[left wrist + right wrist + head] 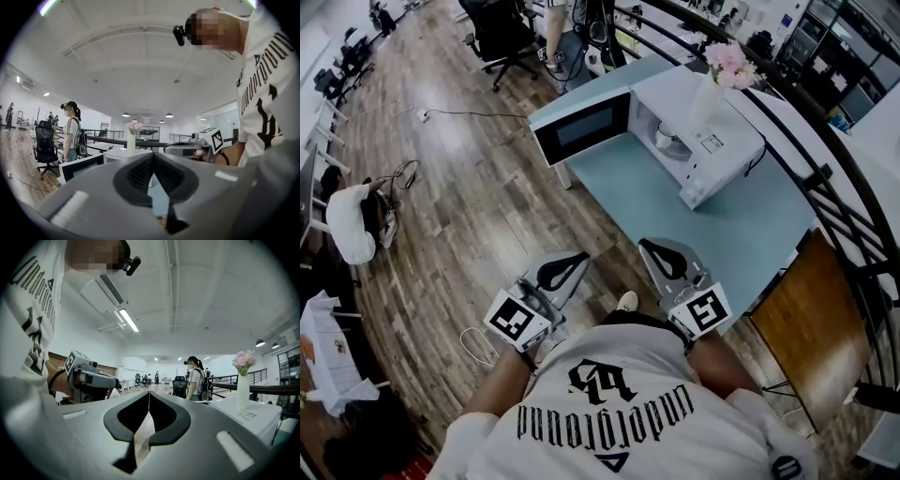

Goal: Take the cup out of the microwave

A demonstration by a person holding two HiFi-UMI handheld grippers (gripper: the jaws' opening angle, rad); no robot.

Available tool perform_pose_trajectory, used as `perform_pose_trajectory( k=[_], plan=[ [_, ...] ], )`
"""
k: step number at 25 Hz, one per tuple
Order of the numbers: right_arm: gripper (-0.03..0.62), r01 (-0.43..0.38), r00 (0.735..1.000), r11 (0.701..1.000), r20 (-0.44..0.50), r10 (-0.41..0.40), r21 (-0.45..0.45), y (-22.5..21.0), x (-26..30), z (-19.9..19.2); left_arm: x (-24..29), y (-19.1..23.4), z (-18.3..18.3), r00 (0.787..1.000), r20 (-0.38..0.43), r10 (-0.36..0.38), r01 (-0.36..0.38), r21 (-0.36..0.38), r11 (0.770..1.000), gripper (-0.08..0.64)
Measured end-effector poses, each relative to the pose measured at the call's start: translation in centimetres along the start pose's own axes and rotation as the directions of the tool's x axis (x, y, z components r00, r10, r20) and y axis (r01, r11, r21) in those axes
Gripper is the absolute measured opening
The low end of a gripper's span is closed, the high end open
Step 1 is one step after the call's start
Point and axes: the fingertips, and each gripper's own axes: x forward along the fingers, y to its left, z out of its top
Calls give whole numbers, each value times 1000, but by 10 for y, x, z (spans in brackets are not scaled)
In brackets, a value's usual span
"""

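I have both grippers held level in front of my chest, well short of the pale blue table point(722, 239). The left gripper point(579, 258) is clenched, its black pads meeting at the tips with nothing between them, which its own view confirms. The right gripper point(647, 246) is clenched and empty as well, its jaws pressed together along a thin seam. The white microwave point(717, 159) sits on the table ahead of me with its door point(581, 127) swung fully open to the left, dark glass facing me. The cup point(667, 138), white, stands inside the open cavity, well apart from both grippers. A slim white vase point(705, 101) of pink flowers point(729, 62) stands upright on top of the microwave. A brown wooden panel point(811, 323) leans near the table's right end, beside the dark railing point(825, 173). Past the table, on the wood-plank floor point(478, 206), there is a black office chair point(504, 33), and a person in a cap point(72, 133) stands beside it.
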Motion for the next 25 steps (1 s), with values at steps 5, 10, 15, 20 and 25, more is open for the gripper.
perform_pose_trajectory(
  k=[5, 10, 15, 20, 25],
  plan=[
    [5, 4, 1000, 1000, -5, -3, 7, -46, 5, -5, 51, 15, 9, 1000, -9, -25, 25, 1, 1000, 51],
    [6, -1, 1000, 1000, -22, 1, 3, -73, 4, -5, 86, 23, 12, 999, 8, -45, 45, 22, 999, 50],
    [6, 62, 998, 998, -10, -62, 6, -106, 1, -3, 119, 28, 11, 995, 5, -97, 97, 27, 995, 51],
    [6, 120, 992, 993, -31, -119, 11, -131, 8, 6, 146, 32, 31, 986, -26, -163, 162, -14, 987, 50],
    [6, 173, 982, 985, -76, -172, 20, -142, 36, 51, 154, 75, 81, 975, 48, -215, 216, -18, 976, 51]
  ],
)
